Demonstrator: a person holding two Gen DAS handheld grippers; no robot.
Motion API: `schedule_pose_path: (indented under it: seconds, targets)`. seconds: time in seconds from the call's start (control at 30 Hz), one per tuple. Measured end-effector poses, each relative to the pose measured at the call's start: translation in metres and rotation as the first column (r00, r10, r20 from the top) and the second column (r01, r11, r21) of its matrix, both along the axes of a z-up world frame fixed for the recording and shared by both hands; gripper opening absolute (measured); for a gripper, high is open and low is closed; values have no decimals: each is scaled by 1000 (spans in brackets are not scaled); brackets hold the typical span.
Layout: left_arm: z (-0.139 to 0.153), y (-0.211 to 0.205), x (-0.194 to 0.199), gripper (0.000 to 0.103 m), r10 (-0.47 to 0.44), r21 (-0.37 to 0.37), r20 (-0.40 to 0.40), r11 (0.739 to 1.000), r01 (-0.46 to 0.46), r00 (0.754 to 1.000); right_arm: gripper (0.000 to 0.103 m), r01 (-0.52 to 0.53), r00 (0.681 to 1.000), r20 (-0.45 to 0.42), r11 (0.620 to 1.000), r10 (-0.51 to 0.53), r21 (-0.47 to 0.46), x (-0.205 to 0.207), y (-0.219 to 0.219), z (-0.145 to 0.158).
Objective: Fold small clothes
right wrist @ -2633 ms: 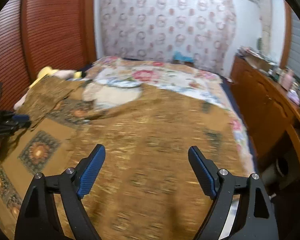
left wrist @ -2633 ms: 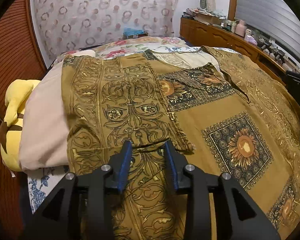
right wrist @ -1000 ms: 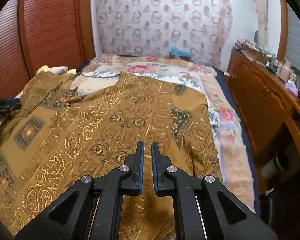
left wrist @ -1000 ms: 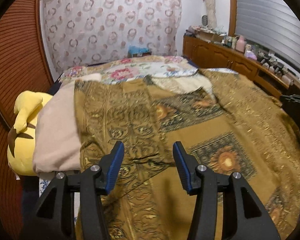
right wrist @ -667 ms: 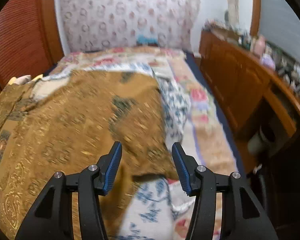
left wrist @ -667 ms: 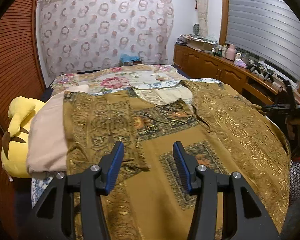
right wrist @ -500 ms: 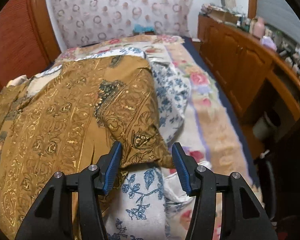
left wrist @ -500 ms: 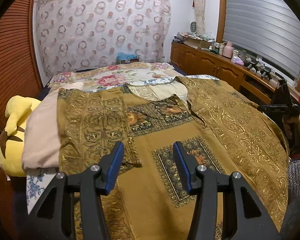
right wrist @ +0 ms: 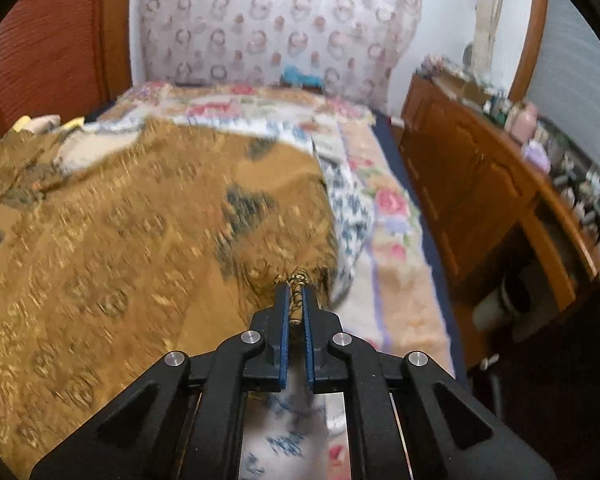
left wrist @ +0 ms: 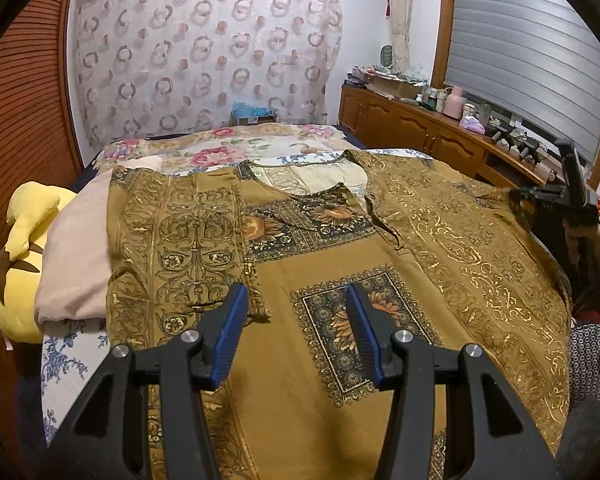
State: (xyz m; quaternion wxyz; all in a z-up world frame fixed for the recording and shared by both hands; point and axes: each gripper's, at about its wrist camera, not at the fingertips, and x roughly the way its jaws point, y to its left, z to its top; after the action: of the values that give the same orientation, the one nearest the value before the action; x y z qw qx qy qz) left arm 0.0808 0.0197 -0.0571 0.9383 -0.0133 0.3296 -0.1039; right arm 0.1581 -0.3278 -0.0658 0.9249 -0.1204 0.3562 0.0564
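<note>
Room: a bedroom with a floral-sheeted bed (left wrist: 220, 148), a ring-patterned curtain (left wrist: 204, 60) behind it, a red-brown slatted wall on the left and a wooden sideboard (left wrist: 428, 136) along the right.
Left tool (left wrist: 296, 312): nearest in its own view, blue-padded jaws spread apart with nothing between them, hovering over the near middle of the cloth.
Garment: a mustard-brown patterned shirt with gold scrollwork and dark sunflower panels (left wrist: 340, 260) lies spread across the bed, neckline at the far side; its left sleeve is folded inward, the folded edge ending just beyond the left tool's left pad.
Right tool (right wrist: 296, 294): jaws clamped on the shirt's gathered right sleeve edge, near the bed's right side; this view is blurred.
Right edge: blue-and-white and floral bedding shows bare between shirt and bed edge, with a narrow dark floor gap before the sideboard.
Left edge: a beige folded blanket (left wrist: 76, 248) lies against the shirt, a yellow plush toy (left wrist: 20, 240) beyond it beside the wall.
</note>
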Motion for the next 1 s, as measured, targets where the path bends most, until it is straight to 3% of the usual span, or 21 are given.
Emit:
schedule_pose_path:
  seconds: [0.07, 0.17, 0.3, 0.47, 0.6, 0.77, 0.87, 1.0]
  targets:
    - [1, -1, -2, 50, 0, 0, 4, 1000, 0, 1000, 3, -44, 998, 35, 999, 45, -1, -5, 14, 9]
    - [3, -2, -4, 50, -2, -5, 11, 1000, 2, 1000, 3, -120, 993, 16, 993, 120, -21, -11, 43, 9]
    - [6, -5, -8, 50, -8, -9, 19, 1000, 8, 1000, 3, -194, 979, -68, 981, 193, -3, -19, 72, -16]
    - [8, -10, -12, 50, -16, -5, 27, 1000, 16, 1000, 5, -201, 973, -117, 980, 201, 14, -27, 84, -39]
    - [8, -12, -13, 50, -22, -12, 27, 1000, 22, 999, 21, -201, 971, -114, 977, 208, 68, -33, 79, -31]
    - [7, -17, -14, 50, -30, -16, 27, 999, 31, 999, 44, -171, 983, -49, 981, 176, 95, -41, 63, -8]
    - [7, -19, -14, 50, -37, -15, 29, 999, 38, 999, 48, -116, 992, -31, 985, 120, 124, -35, 45, 1]
    - [7, -23, -14, 50, -44, -14, 26, 999, 45, 999, 48, -34, 996, -76, 989, 45, 145, -13, 20, -7]
